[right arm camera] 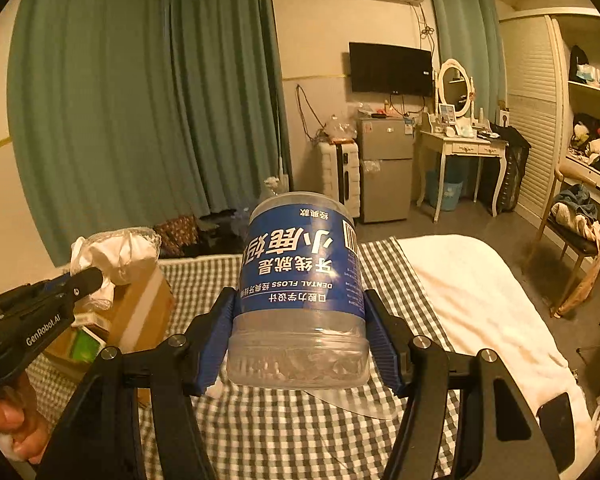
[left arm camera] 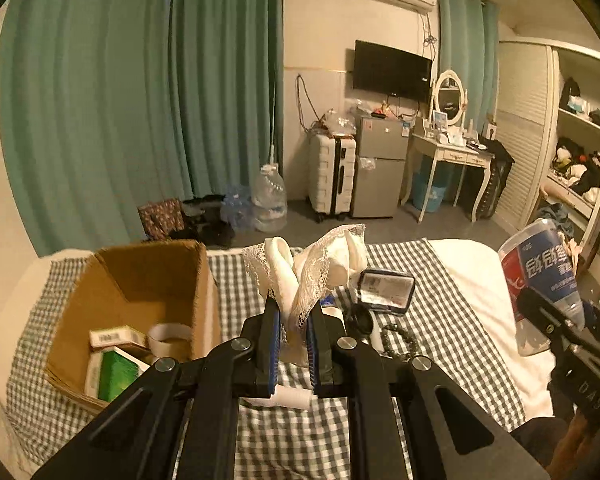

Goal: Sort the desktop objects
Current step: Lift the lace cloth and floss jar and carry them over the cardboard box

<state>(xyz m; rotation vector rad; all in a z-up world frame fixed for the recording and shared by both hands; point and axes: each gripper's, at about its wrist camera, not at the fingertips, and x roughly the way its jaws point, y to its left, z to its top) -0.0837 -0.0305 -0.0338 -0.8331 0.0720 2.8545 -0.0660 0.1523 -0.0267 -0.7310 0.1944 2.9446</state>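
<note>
So the left gripper [left arm camera: 293, 320] was pinched tight on a bundle of white lace fabric [left arm camera: 311, 264], holding it up off the bed with the cloth flopping out above the blue pads, and I'd guess it was lifted that high so it could clear the wall of the cardboard box [left arm camera: 140, 280] just to its left. That box already had a green packet [left arm camera: 116, 372], a small white carton [left arm camera: 112, 336] and a roll of tape [left arm camera: 168, 336] in it, so it looked like the drop-off spot. The right gripper [right arm camera: 300, 320] was clamped on a clear dental floss jar [right arm camera: 300, 264], label upside down, jaws squeezing it from both sides around the middle, probably because the wide body was the only part that fit. It hung over the checked cloth [right arm camera: 260, 420], well right of the box. Still lying on the cloth: a black case [left arm camera: 385, 290] and a bead bracelet [left arm camera: 399, 340], not yet sorted.
</note>
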